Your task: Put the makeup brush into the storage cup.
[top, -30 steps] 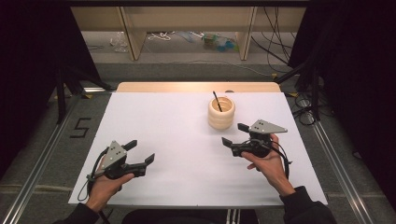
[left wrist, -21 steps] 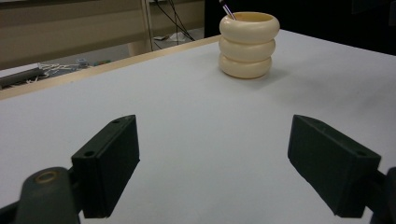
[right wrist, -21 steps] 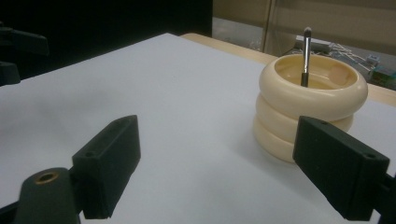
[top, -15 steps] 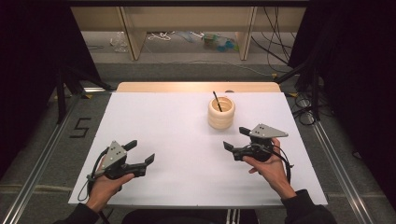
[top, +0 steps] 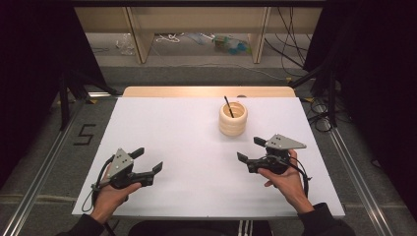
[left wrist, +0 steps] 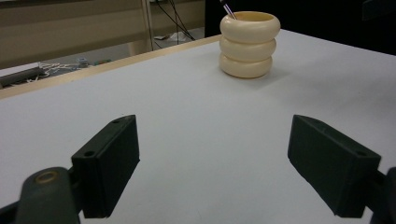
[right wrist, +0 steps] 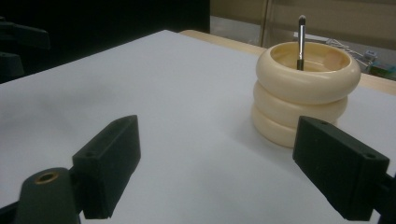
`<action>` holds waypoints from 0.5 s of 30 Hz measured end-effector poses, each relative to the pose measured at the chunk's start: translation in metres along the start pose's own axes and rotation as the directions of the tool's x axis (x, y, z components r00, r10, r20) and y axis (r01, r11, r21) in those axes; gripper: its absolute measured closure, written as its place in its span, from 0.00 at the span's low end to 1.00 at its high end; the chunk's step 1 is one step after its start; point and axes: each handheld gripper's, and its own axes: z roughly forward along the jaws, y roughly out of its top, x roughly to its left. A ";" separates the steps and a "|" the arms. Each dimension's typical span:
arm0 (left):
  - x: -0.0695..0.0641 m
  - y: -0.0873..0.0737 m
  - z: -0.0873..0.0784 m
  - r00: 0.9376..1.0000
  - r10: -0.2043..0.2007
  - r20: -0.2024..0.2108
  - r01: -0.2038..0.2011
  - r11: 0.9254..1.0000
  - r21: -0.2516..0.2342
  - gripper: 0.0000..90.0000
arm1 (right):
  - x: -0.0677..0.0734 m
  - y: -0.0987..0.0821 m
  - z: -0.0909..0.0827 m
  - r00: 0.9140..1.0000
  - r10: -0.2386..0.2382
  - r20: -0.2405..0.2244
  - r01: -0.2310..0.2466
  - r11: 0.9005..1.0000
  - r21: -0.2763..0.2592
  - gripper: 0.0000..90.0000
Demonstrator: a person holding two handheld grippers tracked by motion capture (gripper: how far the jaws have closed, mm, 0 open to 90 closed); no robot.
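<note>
A cream ribbed cup (top: 233,119) of three stacked rings stands upright toward the back of the white table (top: 187,132), with a thin dark brush (top: 228,106) leaning inside it. The cup (left wrist: 249,44) appears far ahead in the left gripper view and closer at right as cup (right wrist: 306,91) with the brush (right wrist: 300,42) in the right gripper view. My left gripper (top: 147,160) rests near the front left, open and empty. My right gripper (top: 250,149) sits front right, just in front of the cup, open and empty.
A wooden strip (top: 206,91) borders the table's far edge. Beyond it lie a shelf frame (top: 142,34), cables (top: 290,49) and clutter on the floor. Metal rails (top: 359,182) run along both sides of the table. A "5" mark (top: 84,133) lies on the floor at left.
The right gripper has drawn back slightly toward the front edge and a little to the right, away from the cup. The left gripper has stayed put.
</note>
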 end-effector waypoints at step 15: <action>0.000 0.000 0.000 1.000 0.002 -0.001 -0.002 1.000 -0.002 0.18 | 0.006 -0.006 -0.009 1.000 0.008 -0.019 -0.007 1.000 0.006 0.18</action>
